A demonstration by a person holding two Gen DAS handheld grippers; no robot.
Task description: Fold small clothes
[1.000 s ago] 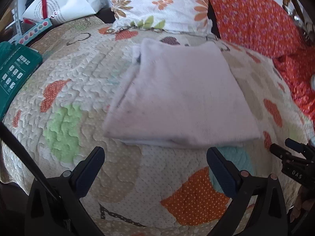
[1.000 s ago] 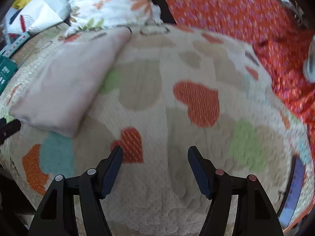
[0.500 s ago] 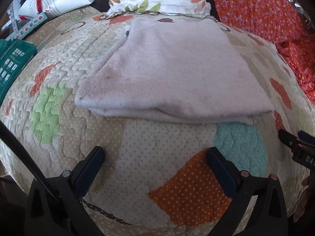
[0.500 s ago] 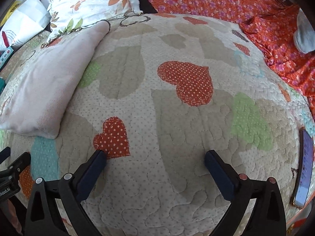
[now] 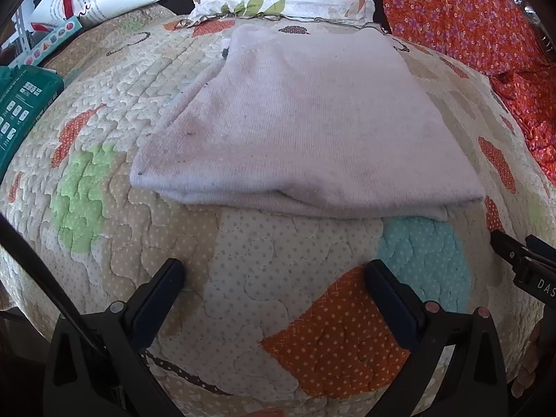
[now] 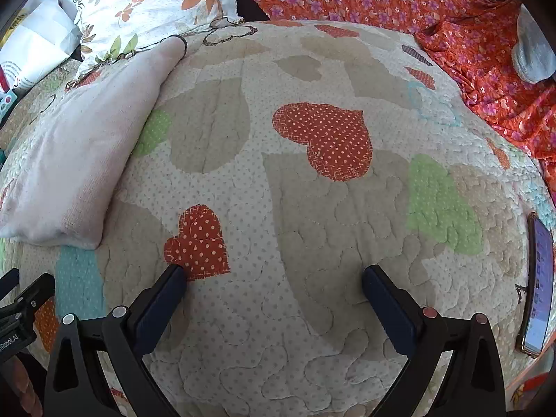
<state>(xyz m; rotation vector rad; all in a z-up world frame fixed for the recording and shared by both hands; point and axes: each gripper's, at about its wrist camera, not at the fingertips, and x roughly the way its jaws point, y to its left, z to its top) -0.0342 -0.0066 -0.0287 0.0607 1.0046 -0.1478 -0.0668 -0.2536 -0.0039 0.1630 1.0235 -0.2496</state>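
The left gripper (image 5: 274, 278) hung with its jaws spread wide and nothing between them, low over the quilt (image 5: 264, 264), and the right gripper (image 6: 272, 279) matched it, jaws equally parted and empty above a small red heart patch (image 6: 198, 243). From the left wrist view the pale pink folded garment (image 5: 305, 128) lay at about twelve o'clock from the jaws, near but not touching them, its thick folded edge facing the camera and a thinner under-layer peeking out along that edge toward five o'clock. From the right wrist view the same garment (image 6: 76, 160) sat off at ten o'clock, well apart from the right jaws, with bare quilt straight ahead. The cloth looked already folded at least once, so the step in hand was probably a further fold or a tidy-up. To do it well, the left jaws should go in low and flat at the near edge and pinch all the layers together, not only the top one, since the soft knit would slide and the layers would splay. The right gripper would need to swing toward ten o'clock to take the opposite corner, so both corners could lift evenly and the crease stayed straight. A phone (image 6: 538, 285) lay at three o'clock near the bed's edge, clear of that path.
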